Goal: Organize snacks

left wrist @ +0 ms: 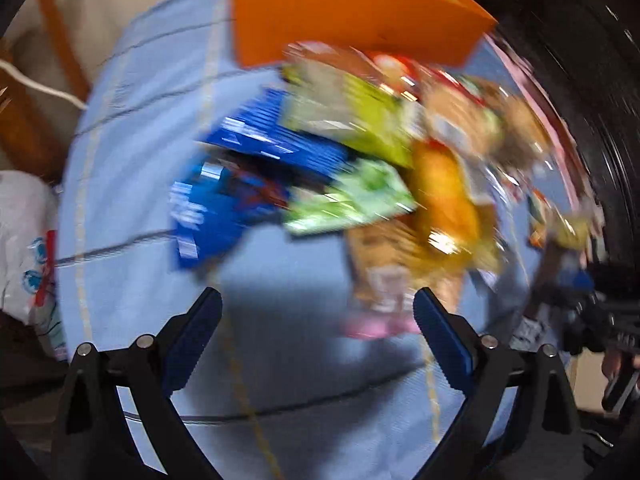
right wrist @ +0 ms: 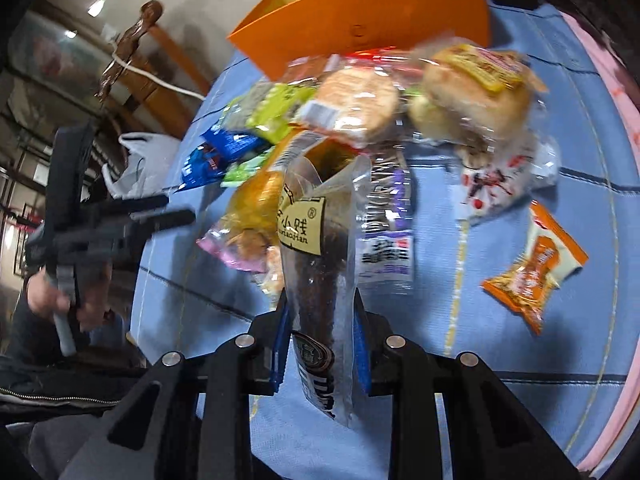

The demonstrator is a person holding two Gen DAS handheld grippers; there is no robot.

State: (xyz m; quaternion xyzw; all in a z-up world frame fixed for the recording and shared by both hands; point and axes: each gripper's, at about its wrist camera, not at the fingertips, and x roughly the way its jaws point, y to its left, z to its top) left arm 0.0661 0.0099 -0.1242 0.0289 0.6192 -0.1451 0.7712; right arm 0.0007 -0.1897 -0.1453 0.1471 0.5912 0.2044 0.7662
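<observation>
A pile of snack packets [left wrist: 360, 160] lies on a blue cloth, in front of an orange box [left wrist: 344, 16]. The left wrist view is blurred. My left gripper [left wrist: 316, 320] is open and empty, just short of the pile. My right gripper [right wrist: 320, 312] is shut on a clear packet of dark brown cake [right wrist: 316, 264], held above the cloth. Beyond it lie two wrapped buns [right wrist: 472, 92], blue packets [right wrist: 216, 156], green packets [right wrist: 272, 112] and the orange box [right wrist: 360, 20]. The left gripper also shows in the right wrist view [right wrist: 176, 212].
An orange sachet [right wrist: 536, 268] and a red-and-white packet [right wrist: 496, 184] lie apart at the right on the blue cloth [right wrist: 560, 340]. A white plastic bag [left wrist: 24, 240] sits off the left edge. A wooden chair [right wrist: 160, 52] stands behind.
</observation>
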